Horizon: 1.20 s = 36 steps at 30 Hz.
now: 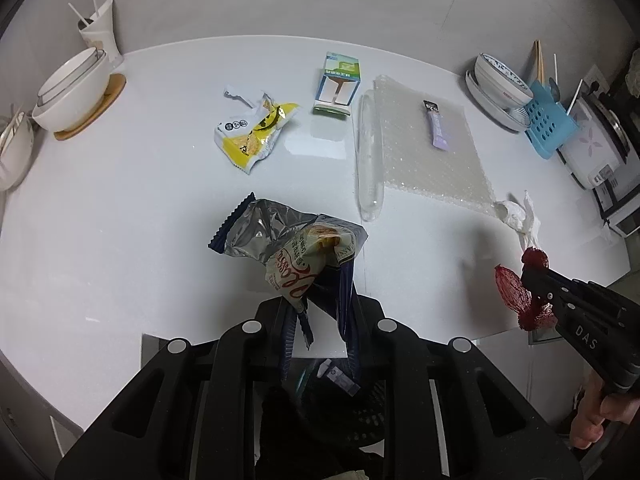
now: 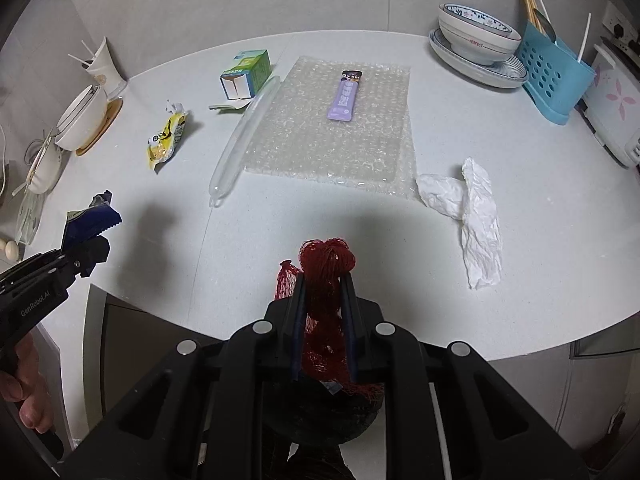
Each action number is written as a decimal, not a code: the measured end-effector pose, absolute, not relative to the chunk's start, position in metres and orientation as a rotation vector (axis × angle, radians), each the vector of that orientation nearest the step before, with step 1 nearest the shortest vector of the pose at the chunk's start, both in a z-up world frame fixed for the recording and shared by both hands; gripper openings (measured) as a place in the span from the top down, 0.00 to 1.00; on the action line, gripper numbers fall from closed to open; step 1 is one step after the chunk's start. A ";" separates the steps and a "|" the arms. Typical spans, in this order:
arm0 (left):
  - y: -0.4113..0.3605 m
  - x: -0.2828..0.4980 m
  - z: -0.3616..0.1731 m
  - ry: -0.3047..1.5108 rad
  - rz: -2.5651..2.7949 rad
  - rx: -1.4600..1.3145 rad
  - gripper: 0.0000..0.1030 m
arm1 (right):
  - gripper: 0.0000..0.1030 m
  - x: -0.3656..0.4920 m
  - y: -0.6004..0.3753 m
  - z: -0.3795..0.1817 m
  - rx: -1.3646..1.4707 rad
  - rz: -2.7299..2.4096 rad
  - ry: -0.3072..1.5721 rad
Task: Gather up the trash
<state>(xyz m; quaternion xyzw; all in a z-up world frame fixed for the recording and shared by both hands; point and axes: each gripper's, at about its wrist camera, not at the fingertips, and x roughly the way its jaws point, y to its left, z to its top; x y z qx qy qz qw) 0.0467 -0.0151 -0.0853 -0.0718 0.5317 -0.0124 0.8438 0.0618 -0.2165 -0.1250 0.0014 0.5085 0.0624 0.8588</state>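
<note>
**A:** White countertop (image 2: 280, 216) ran under everything, grey wall behind. What were the tongs carrying?

**B:** The left gripper (image 1: 316, 312) was pinched on a foil snack wrapper (image 1: 288, 244), held up over the counter's near edge. Beside it the right gripper (image 2: 324, 300) was clamped on a wad of red mesh netting (image 2: 326, 256). Both hung above a dark bin (image 1: 340, 412) below the edge (I took it for the trash bin, though little of it showed).

**A:** How would those two handle?

**B:** Featherweight, I judged. The wrapper was crinkly and slick, so a pinch on a folded seam would hold better than on the smooth face. The netting was soft and could snag on the fingers when let go.

**A:** And what was left on the counter?

**B:** A yellow wrapper (image 1: 256, 132), crumpled and light; any raised fold would do. A small open carton (image 1: 338, 84), stiff, best taken across its narrow sides. A clear plastic tube (image 1: 370, 152) lay against a bubble wrap sheet (image 2: 332, 132); it looked slippery and likely to roll. A purple sachet (image 2: 346, 94) lay flat on the sheet, hard to get under. Crumpled tissue (image 2: 476, 208) lay nearest the right gripper, soft, grabbable anywhere.

**A:** Anything fragile?

**B:** Stacked bowls (image 2: 476, 40) at the far right, well apart from the trash.
</note>
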 end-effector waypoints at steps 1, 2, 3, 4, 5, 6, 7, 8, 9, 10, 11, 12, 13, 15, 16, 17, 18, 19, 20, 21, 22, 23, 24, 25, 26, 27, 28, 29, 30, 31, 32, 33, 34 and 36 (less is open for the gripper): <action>-0.017 0.044 -0.085 1.122 -0.027 -0.150 0.81 | 0.85 0.059 -0.217 -0.125 0.003 0.132 1.066; -0.018 0.041 -0.085 1.121 -0.029 -0.151 0.81 | 0.85 0.057 -0.218 -0.125 0.002 0.133 1.065; -0.020 0.038 -0.085 1.121 -0.031 -0.151 0.81 | 0.85 0.054 -0.218 -0.125 0.001 0.133 1.063; -0.021 0.035 -0.085 1.121 -0.031 -0.151 0.81 | 0.85 0.052 -0.219 -0.125 0.001 0.133 1.062; -0.021 0.035 -0.085 1.120 -0.031 -0.151 0.81 | 0.85 0.049 -0.220 -0.125 0.000 0.134 1.061; -0.022 0.034 -0.085 1.121 -0.033 -0.152 0.81 | 0.85 0.047 -0.220 -0.125 0.000 0.135 1.060; -0.023 0.032 -0.085 1.121 -0.034 -0.151 0.81 | 0.85 0.044 -0.221 -0.126 -0.001 0.135 1.060; -0.026 0.028 -0.085 1.120 -0.036 -0.148 0.81 | 0.85 0.041 -0.221 -0.126 -0.002 0.136 1.060; -0.028 0.024 -0.085 1.119 -0.036 -0.147 0.81 | 0.85 0.038 -0.222 -0.127 -0.003 0.137 1.059; -0.030 0.020 -0.085 1.119 -0.038 -0.149 0.81 | 0.85 0.036 -0.222 -0.127 -0.004 0.137 1.058; -0.032 0.016 -0.085 1.118 -0.040 -0.150 0.81 | 0.85 0.034 -0.223 -0.127 -0.004 0.137 1.058; -0.034 0.012 -0.085 1.117 -0.041 -0.149 0.81 | 0.85 0.031 -0.224 -0.127 -0.003 0.138 1.056; -0.036 0.009 -0.085 1.117 -0.044 -0.148 0.81 | 0.85 0.029 -0.224 -0.127 -0.002 0.138 1.054; -0.040 0.003 -0.086 1.117 -0.047 -0.145 0.81 | 0.85 0.023 -0.225 -0.127 -0.005 0.138 1.050; -0.042 0.000 -0.086 1.117 -0.050 -0.143 0.81 | 0.85 0.020 -0.225 -0.127 -0.008 0.138 1.047; -0.043 -0.003 -0.086 1.116 -0.053 -0.142 0.81 | 0.85 0.017 -0.226 -0.128 -0.013 0.137 1.044; -0.046 -0.006 -0.086 1.114 -0.056 -0.141 0.81 | 0.85 0.014 -0.226 -0.129 -0.015 0.137 1.045; -0.047 -0.009 -0.086 1.112 -0.058 -0.142 0.81 | 0.85 0.012 -0.227 -0.130 -0.014 0.141 1.047; -0.048 -0.011 -0.086 1.111 -0.059 -0.144 0.81 | 0.85 0.009 -0.227 -0.132 -0.016 0.143 1.050; -0.050 -0.015 -0.087 1.110 -0.060 -0.145 0.81 | 0.85 0.006 -0.227 -0.133 -0.019 0.143 1.051; -0.051 -0.018 -0.087 1.108 -0.062 -0.145 0.81 | 0.85 0.003 -0.228 -0.135 -0.019 0.145 1.052; -0.053 -0.022 -0.088 1.108 -0.063 -0.142 0.81 | 0.85 0.001 -0.228 -0.136 -0.017 0.146 1.052; -0.055 -0.024 -0.090 1.110 -0.066 -0.139 0.81 | 0.85 -0.002 -0.229 -0.137 -0.017 0.147 1.052; -0.058 -0.027 -0.092 1.113 -0.071 -0.134 0.81 | 0.85 -0.004 -0.229 -0.137 -0.017 0.148 1.052; -0.060 -0.031 -0.094 1.115 -0.072 -0.130 0.81 | 0.85 -0.007 -0.230 -0.138 -0.018 0.149 1.050; -0.061 -0.033 -0.095 1.118 -0.073 -0.128 0.81 | 0.85 -0.010 -0.230 -0.139 -0.020 0.150 1.049; -0.063 -0.036 -0.097 1.122 -0.075 -0.126 0.81 | 0.85 -0.012 -0.230 -0.140 -0.022 0.150 1.050; -0.065 -0.039 -0.100 1.127 -0.077 -0.125 0.81 | 0.85 -0.014 -0.230 -0.141 -0.023 0.150 1.050; -0.067 -0.041 -0.102 1.130 -0.078 -0.121 0.81 | 0.85 -0.016 -0.231 -0.142 -0.024 0.150 1.051; -0.070 -0.044 -0.104 1.135 -0.082 -0.117 0.81 | 0.85 -0.018 -0.232 -0.143 -0.027 0.151 1.052; -0.073 -0.047 -0.107 1.139 -0.086 -0.114 0.81 | 0.85 -0.021 -0.232 -0.144 -0.029 0.150 1.051; -0.074 -0.049 -0.109 1.141 -0.088 -0.112 0.81 | 0.85 -0.023 -0.233 -0.145 -0.031 0.150 1.050; -0.076 -0.051 -0.112 1.145 -0.090 -0.109 0.81 | 0.85 -0.025 -0.234 -0.147 -0.032 0.150 1.050; -0.079 -0.057 -0.117 1.152 -0.095 -0.106 0.81 | 0.85 -0.030 -0.237 -0.150 -0.031 0.149 1.052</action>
